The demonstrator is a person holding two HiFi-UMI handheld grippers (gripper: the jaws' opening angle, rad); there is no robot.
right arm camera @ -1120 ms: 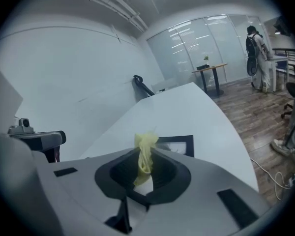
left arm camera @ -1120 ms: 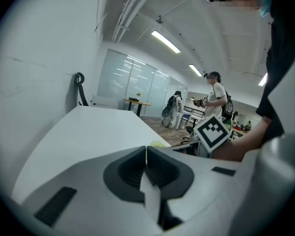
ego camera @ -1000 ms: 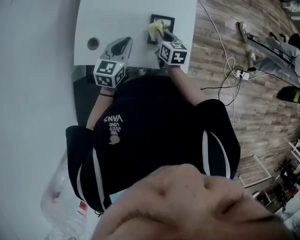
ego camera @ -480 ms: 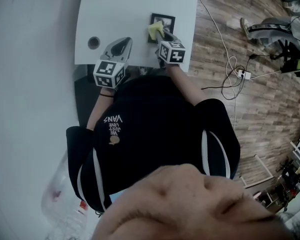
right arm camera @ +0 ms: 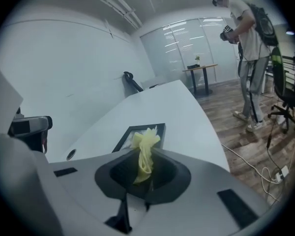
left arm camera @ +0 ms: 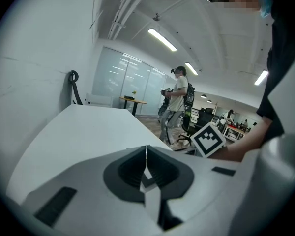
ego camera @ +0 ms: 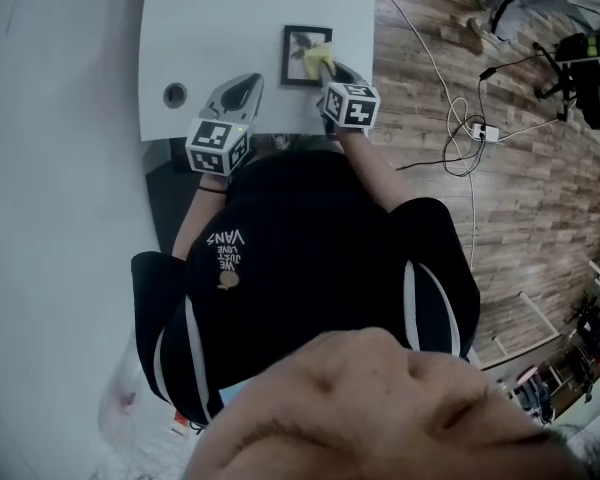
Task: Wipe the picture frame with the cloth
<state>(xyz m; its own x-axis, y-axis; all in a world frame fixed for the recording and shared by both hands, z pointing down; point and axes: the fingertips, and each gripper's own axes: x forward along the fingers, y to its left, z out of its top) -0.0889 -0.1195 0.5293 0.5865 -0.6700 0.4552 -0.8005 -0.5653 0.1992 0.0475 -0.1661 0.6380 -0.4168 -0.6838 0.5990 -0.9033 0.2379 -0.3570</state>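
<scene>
Inspection of the wiping task, as observed from the room.

A small black rectangular picture frame [ego camera: 296, 46] lay flat on the white bench [ego camera: 230, 8], close to that bench's right-hand edge. The right gripper [ego camera: 325, 68] was positioned at the frame's near right corner. Its jaws were clenched on a bunched pale yellow cloth [ego camera: 315, 60], which stood out beyond the jaws and over the frame's right part. From the right gripper view, the cloth's free end appeared at or just above the glass. Actual contact could not be confirmed.

The left gripper [ego camera: 238, 93] was to the left of the frame and nearer the person, apart from it. Its jaws were pressed together with nothing between them. It played no visible part in steadying the frame.

A round cable hole [ego camera: 174, 95] sat in the bench further left of the frame.

Assessment: the cloth was in hand and brought to the frame, so the preparatory steps were complete. The wipe itself appeared to be at its start or in progress on the right side. No dirt or cleaned streak was discernible, so the share already wiped could not be judged. The frame's left part and borders probably remained to be covered.
</scene>
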